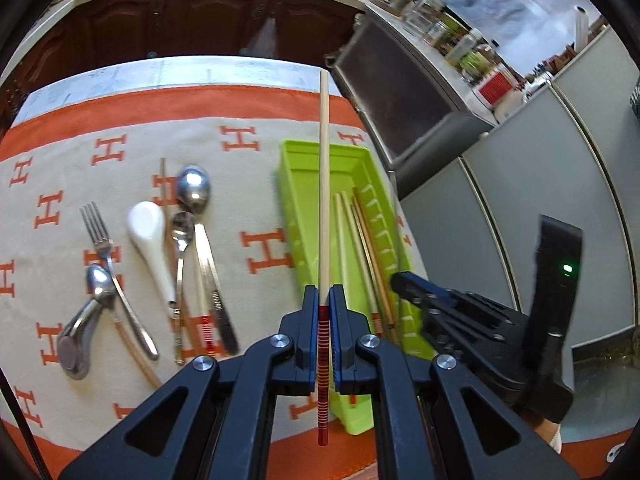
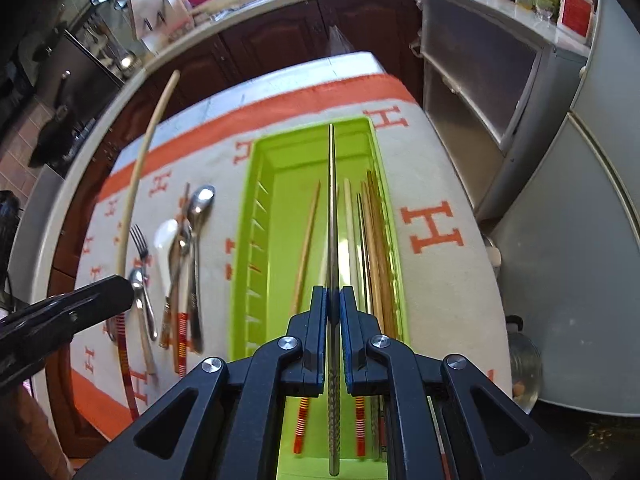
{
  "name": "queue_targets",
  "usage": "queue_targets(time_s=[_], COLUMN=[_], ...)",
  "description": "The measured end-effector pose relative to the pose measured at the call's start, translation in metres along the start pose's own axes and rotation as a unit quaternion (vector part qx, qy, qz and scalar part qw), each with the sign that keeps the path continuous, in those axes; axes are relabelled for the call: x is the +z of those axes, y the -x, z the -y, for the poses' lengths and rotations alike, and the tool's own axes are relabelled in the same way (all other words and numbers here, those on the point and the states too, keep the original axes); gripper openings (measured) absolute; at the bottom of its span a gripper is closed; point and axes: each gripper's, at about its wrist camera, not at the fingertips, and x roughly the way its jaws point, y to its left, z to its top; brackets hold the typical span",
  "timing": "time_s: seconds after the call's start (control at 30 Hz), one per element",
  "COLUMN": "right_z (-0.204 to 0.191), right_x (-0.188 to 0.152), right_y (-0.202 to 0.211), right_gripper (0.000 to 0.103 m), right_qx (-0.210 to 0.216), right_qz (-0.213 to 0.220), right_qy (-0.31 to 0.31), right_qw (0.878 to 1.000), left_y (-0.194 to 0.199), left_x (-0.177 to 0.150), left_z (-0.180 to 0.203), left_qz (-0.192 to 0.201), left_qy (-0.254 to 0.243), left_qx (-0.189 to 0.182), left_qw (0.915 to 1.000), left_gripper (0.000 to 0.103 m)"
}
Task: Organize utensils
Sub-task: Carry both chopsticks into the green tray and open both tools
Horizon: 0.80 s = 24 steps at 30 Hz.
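Observation:
My left gripper [image 1: 324, 300] is shut on a wooden chopstick [image 1: 324, 184] with a red striped end, held above the cloth at the left edge of the green tray [image 1: 304, 216]. My right gripper [image 2: 333, 300] is shut on a metal chopstick [image 2: 332, 216], held lengthwise over the green tray [image 2: 280, 152]. Several wooden chopsticks [image 2: 374, 240] lie in the tray along its right side, one [image 2: 306, 248] left of centre. A fork [image 1: 100, 240], metal spoons [image 1: 194, 190] and a white ceramic spoon [image 1: 150, 240] lie on the cloth left of the tray.
The table wears a beige cloth [image 1: 240, 216] with orange H marks and an orange border. Dark wooden cabinets [image 1: 200, 20] stand beyond the far edge. A grey cabinet [image 1: 400, 92] and fridge [image 1: 540, 200] stand to the right. The right gripper's body [image 1: 460, 312] shows beside the tray.

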Motion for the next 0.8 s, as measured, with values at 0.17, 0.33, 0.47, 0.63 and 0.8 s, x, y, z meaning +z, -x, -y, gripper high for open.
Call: queue_targets(time_s=[0.17,0.33,0.47,0.63,0.8], right_z=[0.011,0.032,0.055,0.069,0.072], right_x=[-0.003,-0.007,-0.012,-0.015,-0.021], right_y=[0.002,0.032,0.058,0.068,0.064], right_gripper=[0.026,0.03,0.034,0.034,0.034], right_qx=[0.02,0.005,0.002,-0.001,-0.003], right_qz=[0.005,0.067,0.119,0.133,0.12], right_qy=[-0.032,-0.101,-0.167,-0.192,-0.192], right_qw=[0.999,0.993,0.979,0.972,0.974], left_y=[-0.013,-0.03,-0.048,-0.075,-0.089], left_x=[-0.001,0.001,0.002,0.001,-0.006], left_z=[0.013,0.025,0.034,0.041,0.048], left_qz=[-0.018,-0.035,-0.05,-0.082,-0.094], left_qy=[-0.007,-0.008,-0.006,0.007,-0.004], left_qx=[-0.005,-0.011,-0.016,-0.026,-0.018], left_qw=[0.9998,0.9993,0.9986,0.9963,0.9954], left_gripper=[0.003,0.003,0.003,0.003,0.025])
